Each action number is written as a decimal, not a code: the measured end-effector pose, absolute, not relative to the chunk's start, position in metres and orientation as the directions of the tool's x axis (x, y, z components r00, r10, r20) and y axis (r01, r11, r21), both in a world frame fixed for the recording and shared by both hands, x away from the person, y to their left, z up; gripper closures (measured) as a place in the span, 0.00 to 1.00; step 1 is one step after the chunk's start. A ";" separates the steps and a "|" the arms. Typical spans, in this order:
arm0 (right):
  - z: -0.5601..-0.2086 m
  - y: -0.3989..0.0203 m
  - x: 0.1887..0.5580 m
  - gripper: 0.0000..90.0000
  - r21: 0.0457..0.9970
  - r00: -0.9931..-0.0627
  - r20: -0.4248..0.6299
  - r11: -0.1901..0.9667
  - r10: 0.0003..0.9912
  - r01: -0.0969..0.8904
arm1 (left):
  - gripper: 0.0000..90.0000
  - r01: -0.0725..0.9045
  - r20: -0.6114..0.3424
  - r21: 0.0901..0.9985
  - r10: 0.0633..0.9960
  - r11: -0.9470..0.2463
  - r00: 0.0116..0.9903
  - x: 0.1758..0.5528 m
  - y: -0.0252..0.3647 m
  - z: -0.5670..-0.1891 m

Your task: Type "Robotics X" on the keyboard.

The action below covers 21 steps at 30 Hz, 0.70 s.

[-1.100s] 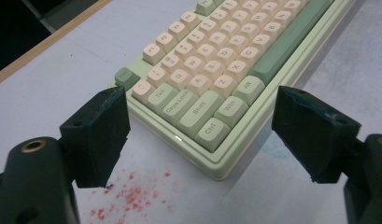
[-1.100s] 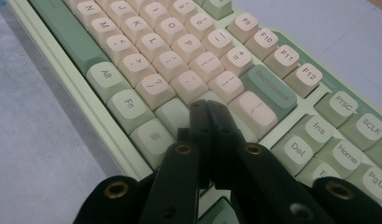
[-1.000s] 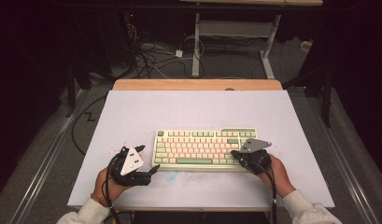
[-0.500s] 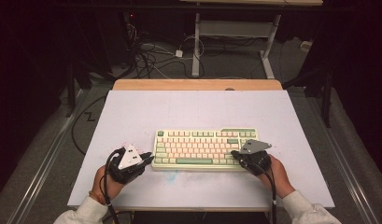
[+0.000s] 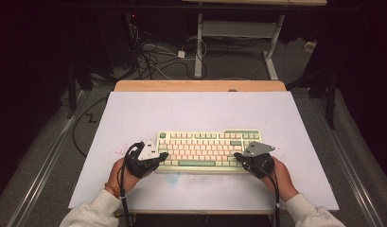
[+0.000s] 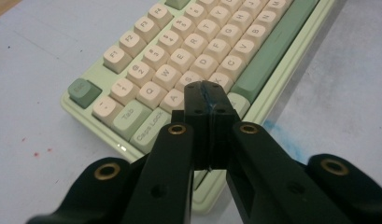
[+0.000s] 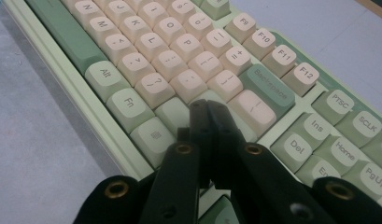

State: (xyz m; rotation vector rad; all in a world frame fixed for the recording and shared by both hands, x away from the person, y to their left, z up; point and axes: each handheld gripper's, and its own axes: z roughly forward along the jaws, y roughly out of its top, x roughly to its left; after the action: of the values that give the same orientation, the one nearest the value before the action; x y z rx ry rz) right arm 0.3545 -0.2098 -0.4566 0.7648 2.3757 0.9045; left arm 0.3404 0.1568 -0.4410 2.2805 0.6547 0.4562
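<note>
Pale lavender sheeting is covering the rectangular table (image 5: 134, 118), with a strip of bare wood showing along its far edge, faint red specks near the left side and a blue smudge close to the near edge. Beyond the table, the room is lying in darkness, with tangled cables on a grey floor and the white legs of another desk. The cream-and-green mechanical keyboard (image 5: 207, 147) is sitting flat near the middle of the table, toward the person's side. The person's forearms in light sleeves are reaching in from below, each hand wrapping a black two-jaw tool. The left gripper (image 6: 208, 100) is hovering over the keyboard's left end by the A and Caps Lock keys, its jaws having just been closing and now pressed together with nothing between them. The right gripper (image 7: 206, 112) is pointing at the right end, near the Backspace key, jaws likewise pressed together and empty.
</note>
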 end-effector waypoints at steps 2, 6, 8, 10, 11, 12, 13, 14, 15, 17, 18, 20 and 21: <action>-0.457 -0.210 0.354 1.00 0.710 -0.727 -0.234 0.624 0.646 0.326 | 0.97 0.320 0.135 0.709 0.567 -0.628 0.813 0.344 0.151 -0.443; -0.457 -0.210 0.354 1.00 0.709 -0.728 -0.238 0.628 0.643 0.323 | 0.97 0.320 0.130 0.706 0.559 -0.632 0.819 0.352 0.142 -0.445; -0.457 -0.210 0.354 1.00 0.709 -0.727 -0.240 0.628 0.643 0.321 | 0.97 0.315 0.131 0.700 0.549 -0.641 0.826 0.355 0.137 -0.446; -0.457 -0.210 0.354 1.00 0.709 -0.727 -0.241 0.628 0.643 0.320 | 0.97 0.312 0.132 0.694 0.541 -0.649 0.831 0.357 0.132 -0.447; -0.457 -0.210 0.354 1.00 0.709 -0.726 -0.242 0.628 0.643 0.320 | 0.97 0.310 0.133 0.692 0.537 -0.652 0.833 0.358 0.130 -0.447; -0.457 -0.210 0.354 1.00 0.709 -0.726 -0.243 0.628 0.643 0.319 | 0.97 0.311 0.134 0.689 0.537 -0.655 0.833 0.359 0.128 -0.448; -0.457 -0.210 0.354 1.00 0.710 -0.726 -0.243 0.628 0.643 0.319 | 0.97 0.313 0.129 0.687 0.534 -0.656 0.835 0.360 0.127 -0.449; -0.457 -0.210 0.354 1.00 0.710 -0.726 -0.243 0.628 0.643 0.319 | 0.97 0.312 0.128 0.683 0.529 -0.661 0.839 0.361 0.126 -0.450; -0.457 -0.210 0.354 1.00 0.710 -0.726 -0.243 0.628 0.643 0.318 | 0.97 0.312 0.131 0.680 0.529 -0.663 0.838 0.362 0.125 -0.450; -0.457 -0.210 0.354 1.00 0.710 -0.726 -0.243 0.628 0.643 0.319 | 0.97 0.315 0.127 0.680 0.530 -0.662 0.838 0.363 0.123 -0.451; -0.457 -0.210 0.354 1.00 0.710 -0.726 -0.243 0.628 0.643 0.318 | 0.97 0.314 0.127 0.679 0.526 -0.664 0.841 0.363 0.122 -0.451; -0.457 -0.210 0.354 1.00 0.711 -0.726 -0.242 0.627 0.644 0.319 | 0.97 0.313 0.129 0.678 0.527 -0.665 0.840 0.364 0.121 -0.452; -0.457 -0.210 0.354 1.00 0.711 -0.726 -0.244 0.628 0.643 0.318 | 0.97 0.314 0.124 0.678 0.525 -0.664 0.842 0.364 0.120 -0.452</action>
State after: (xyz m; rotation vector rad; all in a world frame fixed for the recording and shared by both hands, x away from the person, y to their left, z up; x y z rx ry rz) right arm 0.3535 -0.2098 -0.4573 0.7555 2.3684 0.9028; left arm 0.3642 0.1205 -0.4518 2.3426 0.6089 0.4082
